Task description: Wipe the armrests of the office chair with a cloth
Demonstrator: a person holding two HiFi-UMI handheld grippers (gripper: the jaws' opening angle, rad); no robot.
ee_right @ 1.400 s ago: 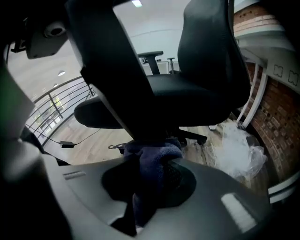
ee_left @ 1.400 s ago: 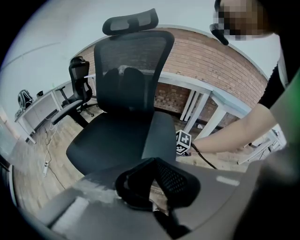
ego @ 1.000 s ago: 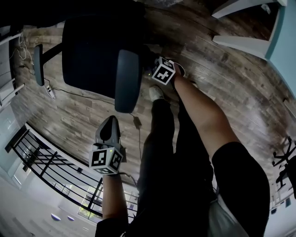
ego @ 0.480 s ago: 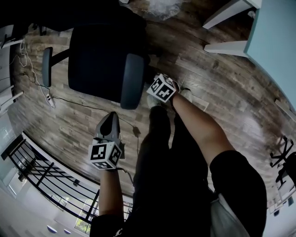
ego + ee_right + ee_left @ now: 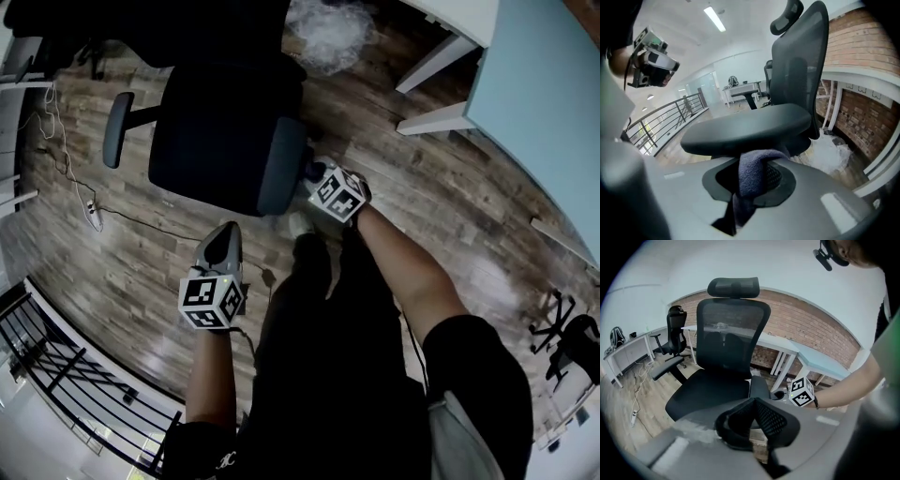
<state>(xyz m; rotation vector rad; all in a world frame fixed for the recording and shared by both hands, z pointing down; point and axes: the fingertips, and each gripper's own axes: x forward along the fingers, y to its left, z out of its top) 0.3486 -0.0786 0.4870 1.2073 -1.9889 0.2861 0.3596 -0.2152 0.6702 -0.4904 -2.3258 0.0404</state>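
Observation:
The black office chair (image 5: 220, 122) stands on the wood floor, with one armrest (image 5: 283, 167) on my side and the other (image 5: 116, 129) on the far side. My right gripper (image 5: 314, 178) is at the near armrest's end, shut on a dark blue-grey cloth (image 5: 753, 174). In the right gripper view the cloth bulges from the jaws just under the armrest pad (image 5: 745, 127). My left gripper (image 5: 225, 238) hangs over the floor short of the chair, shut, with nothing in it. In the left gripper view it (image 5: 753, 402) points at the chair (image 5: 727, 348) and the near armrest (image 5: 759, 386).
White desks (image 5: 441, 80) and a pale blue tabletop (image 5: 539, 89) stand right of the chair. A clear plastic bag (image 5: 328, 33) lies behind it. A cable (image 5: 89, 211) runs over the floor at left, near a black railing (image 5: 66, 370). My legs (image 5: 328, 309) are beside the chair.
The right gripper with the cloth has slid nearer along the armrest, toward its near end. The head view has shifted and shows more of the desks. The left gripper has hardly moved.

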